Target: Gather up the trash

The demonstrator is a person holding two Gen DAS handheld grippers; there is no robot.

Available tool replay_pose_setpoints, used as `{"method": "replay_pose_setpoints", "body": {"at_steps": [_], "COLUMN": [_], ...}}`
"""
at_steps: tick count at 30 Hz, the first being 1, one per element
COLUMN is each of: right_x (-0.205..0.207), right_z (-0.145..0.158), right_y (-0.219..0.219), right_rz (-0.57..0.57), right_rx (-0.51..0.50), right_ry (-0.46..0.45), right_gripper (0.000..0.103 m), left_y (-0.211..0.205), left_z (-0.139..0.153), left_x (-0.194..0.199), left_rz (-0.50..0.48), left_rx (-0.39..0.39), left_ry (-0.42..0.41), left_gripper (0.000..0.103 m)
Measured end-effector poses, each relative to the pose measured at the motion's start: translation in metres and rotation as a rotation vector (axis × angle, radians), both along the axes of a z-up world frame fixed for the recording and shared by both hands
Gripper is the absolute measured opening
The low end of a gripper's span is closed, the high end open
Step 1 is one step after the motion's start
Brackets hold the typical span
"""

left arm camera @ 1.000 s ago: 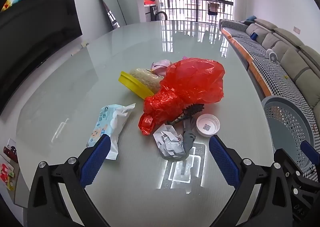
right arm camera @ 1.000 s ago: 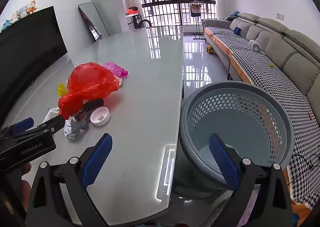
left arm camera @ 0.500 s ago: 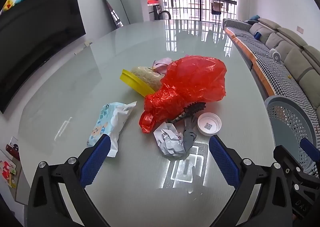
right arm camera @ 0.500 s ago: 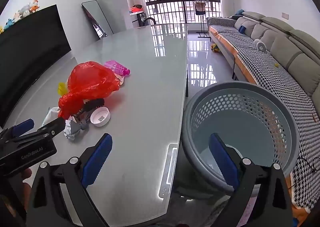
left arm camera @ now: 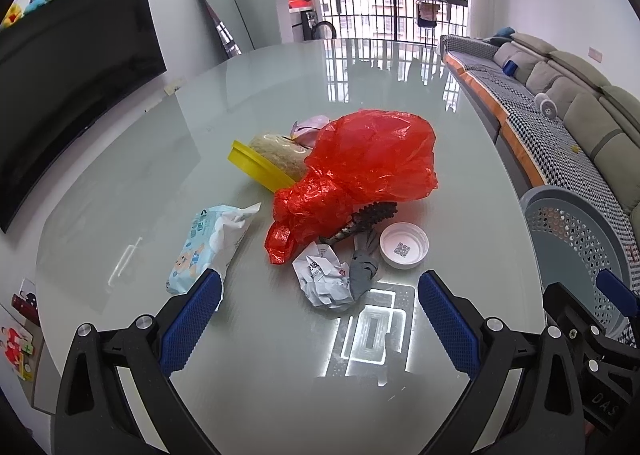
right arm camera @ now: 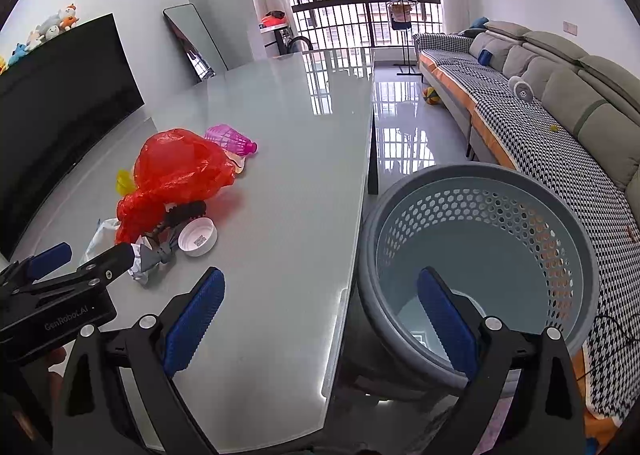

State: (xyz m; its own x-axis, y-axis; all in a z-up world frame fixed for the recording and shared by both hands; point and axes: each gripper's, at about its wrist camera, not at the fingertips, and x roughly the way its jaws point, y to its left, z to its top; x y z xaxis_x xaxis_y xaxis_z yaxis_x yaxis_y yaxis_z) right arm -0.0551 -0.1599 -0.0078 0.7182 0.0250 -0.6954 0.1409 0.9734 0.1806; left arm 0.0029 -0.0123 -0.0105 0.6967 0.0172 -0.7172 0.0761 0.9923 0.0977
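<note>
Tabletop trash (left arm camera: 324, 283) ahead of parted jaws

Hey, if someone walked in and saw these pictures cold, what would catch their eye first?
Probably the red plastic bag, puffed up in the middle of the glossy table with smaller trash around its near side: a crumpled paper and a white lid. Next, the grey perforated basket standing just off the table's right edge, with nothing visible inside.

Half buried under the crinkled red plastic bag (left arm camera: 372, 163) — yellow-lidded tub (left arm camera: 266, 159), dark spiky stick (left arm camera: 366, 219); lid's code (left arm camera: 401, 249) unreadable.
</note>
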Motion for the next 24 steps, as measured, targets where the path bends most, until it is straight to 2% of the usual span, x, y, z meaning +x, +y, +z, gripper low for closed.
{"method": "replay_pose_setpoints", "body": {"at_steps": [24], "right_x": [-0.008], "right_z": [0.006], "right_y": [-0.018], "right_rz": [-0.037], "right_rx": [0.009], "right_ry": [-0.008], "right_gripper": [0.093], "left_y": [-0.009], "left_z": [0.001], "left_x": [0.002], "left_rz": [-0.019], "left_rx": [-0.005], "left_ry": [0.004], "left_gripper": [0.097]}}
